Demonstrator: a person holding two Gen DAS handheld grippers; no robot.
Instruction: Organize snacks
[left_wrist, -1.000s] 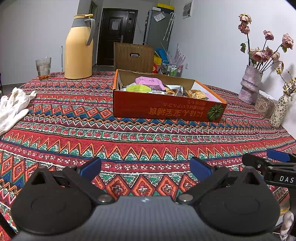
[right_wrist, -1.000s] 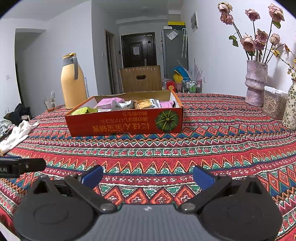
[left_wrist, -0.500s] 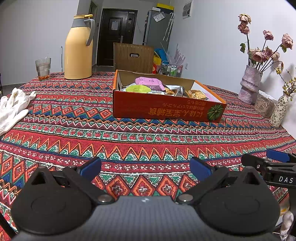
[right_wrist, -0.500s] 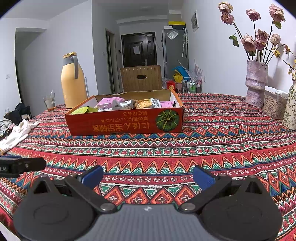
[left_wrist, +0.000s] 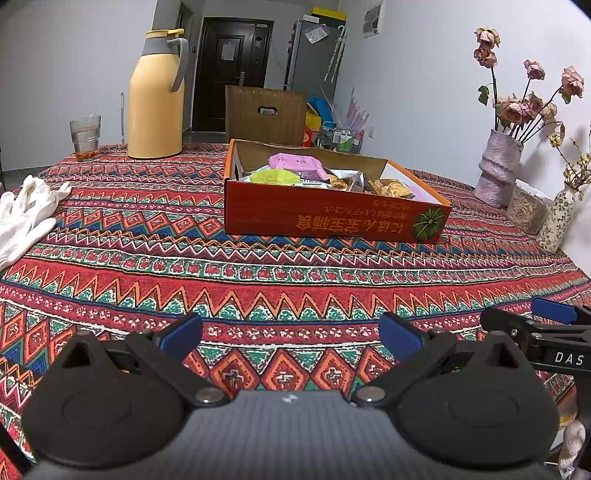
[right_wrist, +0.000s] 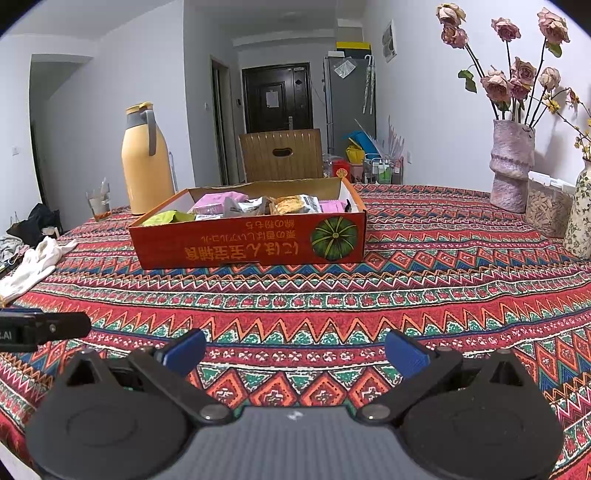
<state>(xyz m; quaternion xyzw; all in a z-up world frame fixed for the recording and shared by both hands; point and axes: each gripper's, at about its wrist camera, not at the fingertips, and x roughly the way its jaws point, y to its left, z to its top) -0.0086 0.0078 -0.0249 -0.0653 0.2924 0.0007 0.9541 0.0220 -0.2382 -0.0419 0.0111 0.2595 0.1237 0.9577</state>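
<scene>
Left tongs (left_wrist: 290, 334): spread wide, blue tips apart, grasping nothing, held low over the patterned cloth at the near side of the desk.
Right tongs (right_wrist: 295, 350): likewise spread wide and empty, low over the cloth; in the left wrist view one of its blue tips shows at the far right edge.
Desk (left_wrist: 147, 258): covered by a cloth of red, green and blue zigzag bands; the stretch between both tongs and the box is bare cloth.
Box (right_wrist: 251, 243): a shallow orange cardboard tray with upside-down print and a green pumpkin picture on its near wall, standing flat near the middle of the desk, well apart from both tongs.
Snacks (right_wrist: 255, 206): all lie inside the box, loosely heaped; a pink packet (left_wrist: 297, 164) sits toward the back left, a yellow-green packet (left_wrist: 275, 176) at the front left corner, silvery and golden packets (right_wrist: 293, 204) in the middle, another pink one against the right wall.
Jug (left_wrist: 157, 96): tall, yellow, with a grey handle and collar, upright behind the box to its left.
Glass (left_wrist: 85, 137): upright just left of the jug, with something reddish at the bottom.
Gloves (left_wrist: 26, 210): white, crumpled at the left edge of the desk.
Vase (right_wrist: 511, 166): pale, lumpy, holding faded pink roses, at the far right by the wall.
Clear container (right_wrist: 546, 210): just right of the vase, filled with something pale brown.
Patterned vase (left_wrist: 556, 221): small, next to it, holding thin twigs.
Chair (right_wrist: 280, 153): brown back visible beyond the box.
</scene>
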